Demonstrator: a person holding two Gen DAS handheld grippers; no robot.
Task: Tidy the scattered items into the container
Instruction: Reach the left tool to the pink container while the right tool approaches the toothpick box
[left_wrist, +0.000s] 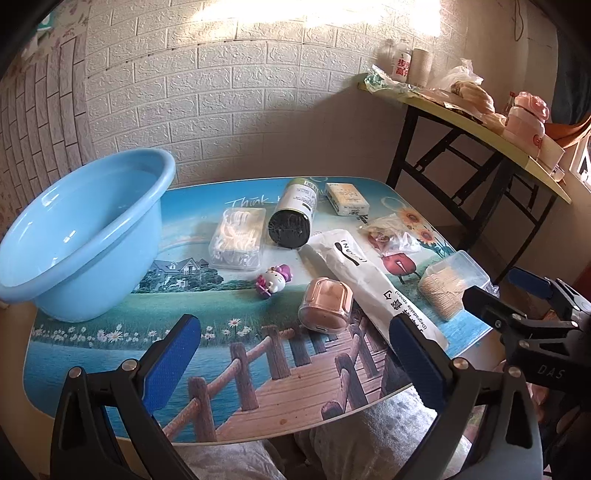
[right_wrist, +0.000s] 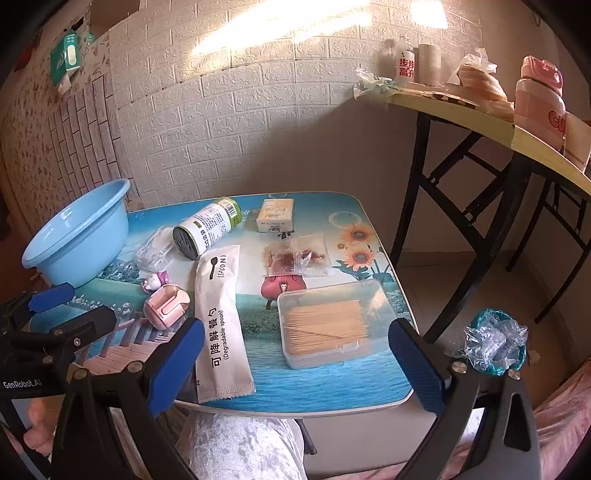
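Note:
An empty light-blue basin (left_wrist: 85, 236) (right_wrist: 79, 236) stands at the table's left. Scattered on the printed table (left_wrist: 229, 354) are a clear box of floss picks (left_wrist: 238, 232), a dark-lidded bottle on its side (left_wrist: 293, 212) (right_wrist: 207, 229), a soap box (left_wrist: 347, 198) (right_wrist: 276, 215), a snack bag (left_wrist: 391, 236) (right_wrist: 295, 258), a white spoon packet (left_wrist: 373, 284) (right_wrist: 221, 314), a toothpick box (left_wrist: 452, 284) (right_wrist: 332, 325), a pink earbud case (left_wrist: 325, 306) (right_wrist: 166, 304) and a small cat figure (left_wrist: 273, 282) (right_wrist: 157, 282). My left gripper (left_wrist: 295, 358) and right gripper (right_wrist: 295, 365) are open and empty above the near edge.
A yellow folding table (left_wrist: 480, 125) (right_wrist: 461, 107) with a bottle, cups, bags and a pink flask (right_wrist: 539, 96) stands at the right. A brick-pattern wall is behind. A bin with a plastic bag (right_wrist: 495, 339) sits on the floor at the right.

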